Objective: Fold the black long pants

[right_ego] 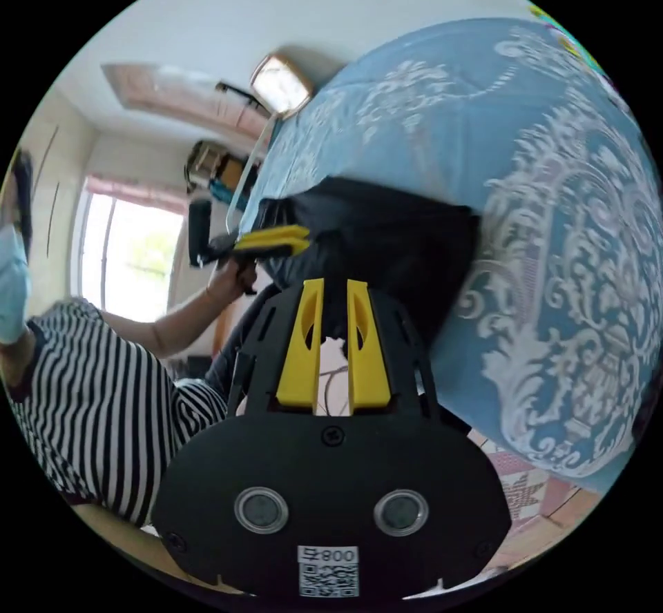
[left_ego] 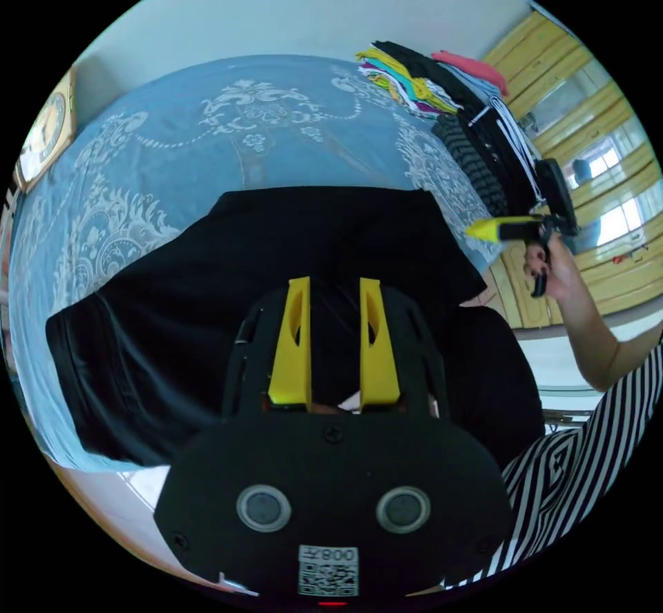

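Black long pants: lay in a folded bundle on the bed, near its edge, on the blue bedspread with white ornament; part of the cloth hung over the bed's edge toward the person.
Left tool: its yellow jaws stood apart with a clear gap, directly over the pants; dark cloth showed between and beyond the jaws, but whether they touched it could not be told.
Left tool in the right gripper view: held in the person's hand, its jaws looked close together at the near edge of the pants.
Right tool: jaws apart by a narrow gap, tips at the edge of the pants.
Right tool in the left gripper view: held in a hand off the side of the bed, apart from the pants.
Clothes pile: stacked at the bed's far corner, well apart from the pants.
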A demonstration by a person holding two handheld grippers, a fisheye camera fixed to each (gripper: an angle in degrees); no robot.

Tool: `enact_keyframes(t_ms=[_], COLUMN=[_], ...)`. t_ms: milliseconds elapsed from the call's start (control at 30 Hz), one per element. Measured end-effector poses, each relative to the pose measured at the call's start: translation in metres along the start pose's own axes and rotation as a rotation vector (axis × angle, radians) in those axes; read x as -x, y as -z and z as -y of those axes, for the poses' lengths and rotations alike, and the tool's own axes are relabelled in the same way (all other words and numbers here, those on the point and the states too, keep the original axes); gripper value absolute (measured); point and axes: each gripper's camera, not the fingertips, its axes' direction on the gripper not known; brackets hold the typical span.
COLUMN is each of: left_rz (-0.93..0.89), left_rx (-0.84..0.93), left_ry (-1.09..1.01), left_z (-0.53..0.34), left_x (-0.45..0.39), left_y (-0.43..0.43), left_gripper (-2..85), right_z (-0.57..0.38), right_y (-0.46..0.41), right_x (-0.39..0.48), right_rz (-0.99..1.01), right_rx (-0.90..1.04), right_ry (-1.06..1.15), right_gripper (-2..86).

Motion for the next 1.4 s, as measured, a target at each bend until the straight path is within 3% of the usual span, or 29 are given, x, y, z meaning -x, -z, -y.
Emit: enact_keyframes(t_ms=[167,333,700,900,1067,1167,1267,1400], left_rz=[0.025,0.011,-0.002,0.139,0.089,0.156,0.069,-0.074], left_rx=[0.088,0.086,0.004,0.107,-0.047,0.113,0.042,-0.058], left_ry=[-0.036,-0.092,-0.179,-0.104,-0.163,-0.15,-0.104,-0.195], left_z=[0.027,0.035,0.067,0.075,0.046,0.036,0.023,-0.001], left_x=[-0.002,-0.011,-0.027,-0.015,-0.042,-0.044,-0.039,-0.067], left_y=[-0.026,-0.026,0.012,-0.022,-0.005,-0.038,-0.029,-0.015], left_gripper=[8.4,4.1,2.2,2.1,1.0,0.9,1.5,6.3], right_z=[0.003,-0.005,0.003,0.029,0.025,0.022,0.009,-0.015], right_y=[-0.09,-0.115,-0.091,-0.124,-0.115,-0.101,-0.063,-0.006], right_x=[0.06,0.078,0.089,0.06,0.045,0.039,0.03,-0.007], right_rz=[-0.16,-0.326,-0.176,-0.096,-0.017,0.043,0.056,-0.034], right_rx=[0.244,0.221,0.089,0.179,0.141,0.108,0.012,-0.145], right_ry=[0.171,0.223,0.202,0.116,0.066,0.035,0.006,-0.129], right_gripper=[8.0,2.8,0.5,1.0,2.2,3.5,5.4,6.8])
